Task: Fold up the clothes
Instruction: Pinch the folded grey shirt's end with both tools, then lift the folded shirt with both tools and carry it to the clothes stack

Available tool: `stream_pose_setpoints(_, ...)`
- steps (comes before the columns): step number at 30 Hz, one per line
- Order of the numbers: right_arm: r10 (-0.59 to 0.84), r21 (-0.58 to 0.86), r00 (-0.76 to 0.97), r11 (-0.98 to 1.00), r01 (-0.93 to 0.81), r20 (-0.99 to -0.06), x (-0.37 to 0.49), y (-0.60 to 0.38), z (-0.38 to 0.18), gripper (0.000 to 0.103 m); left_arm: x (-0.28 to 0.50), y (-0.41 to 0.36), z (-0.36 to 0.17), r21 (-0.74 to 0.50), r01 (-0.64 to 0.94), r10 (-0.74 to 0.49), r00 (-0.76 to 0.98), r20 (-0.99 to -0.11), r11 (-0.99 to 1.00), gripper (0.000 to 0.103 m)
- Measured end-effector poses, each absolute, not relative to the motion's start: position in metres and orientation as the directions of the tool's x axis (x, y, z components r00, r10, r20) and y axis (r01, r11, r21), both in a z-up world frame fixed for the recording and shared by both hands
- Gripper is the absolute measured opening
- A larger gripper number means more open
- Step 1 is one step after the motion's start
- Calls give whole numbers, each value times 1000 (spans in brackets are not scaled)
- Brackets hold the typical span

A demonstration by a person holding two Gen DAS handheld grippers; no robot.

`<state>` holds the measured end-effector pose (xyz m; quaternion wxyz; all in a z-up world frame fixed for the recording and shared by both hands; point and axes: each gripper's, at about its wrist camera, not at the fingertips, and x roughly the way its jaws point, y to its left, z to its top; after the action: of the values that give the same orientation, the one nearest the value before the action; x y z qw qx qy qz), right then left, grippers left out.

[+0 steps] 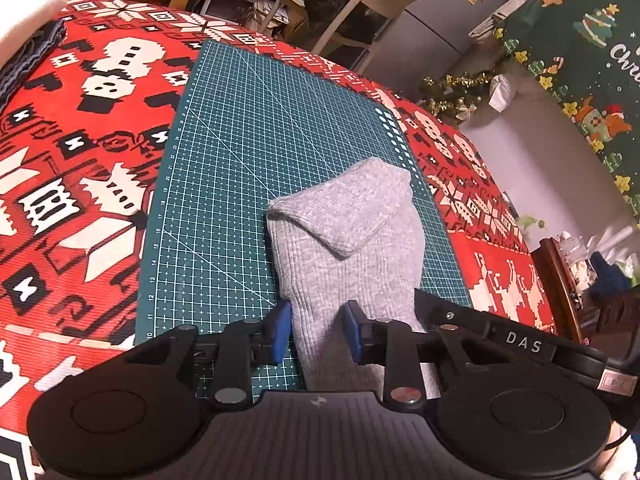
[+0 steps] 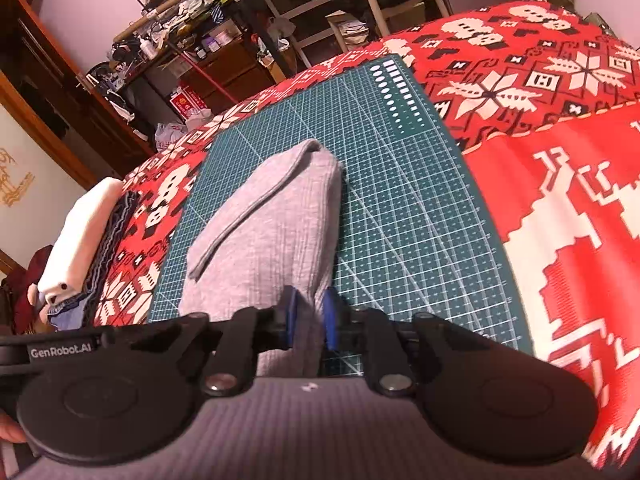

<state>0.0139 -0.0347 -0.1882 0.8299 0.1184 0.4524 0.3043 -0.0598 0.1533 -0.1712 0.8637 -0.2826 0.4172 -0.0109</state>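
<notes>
While a grey knit garment (image 1: 344,248) lies partly folded on a green cutting mat (image 1: 224,168) atop the red-patterned desk (image 1: 80,160), the left hand-held gripper (image 1: 318,330) straddles its near edge with jaws apart; the right hand-held gripper (image 2: 310,320) pinches a fold of the cloth.

The near end of the grey knitted garment (image 1: 344,248) runs under the left gripper (image 1: 318,330), so how far it reaches behind the jaws cannot be told. Likewise, the garment's near edge vanishes behind the right gripper (image 2: 309,320). Left of those jaws, the stack of folded clothes (image 2: 86,236) is partly cut off and blurred.
</notes>
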Motion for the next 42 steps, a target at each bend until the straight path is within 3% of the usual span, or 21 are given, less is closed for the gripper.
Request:
stream_pose_setpoints(2, 618, 480, 405, 783, -395, -674, 14, -35, -189, 11, -60, 153, -171, -502, -219, -253, 658, -709, 837, 17)
stream_pose_setpoints(5, 616, 467, 420, 784, -408, -667, 9, -36, -186, 8, -62, 149, -167, -484, -214, -233, 671, -704, 848, 14)
stream_pose_setpoints(9, 623, 462, 436, 778, -425, -649, 2, -37, -177, 6, -67, 142, -154, -435, -188, -190, 700, -688, 881, 12)
stream_pose_setpoints(21, 692, 452, 443, 714, -534, -569, -14, -17, -125, 5, -92, 164, -113, -446, -185, -143, 783, -606, 876, 12)
stream_pose_setpoints(33, 802, 411, 387, 574, -708, -455, -23, 95, -37, 5, -134, 266, -33, -469, -231, -15, 886, -463, 852, 12)
stream_pose_setpoints(42, 845, 426, 318, 500, -754, -430, -26, 221, -21, 5, -144, 368, -9, -433, -302, 83, 887, -455, 849, 12)
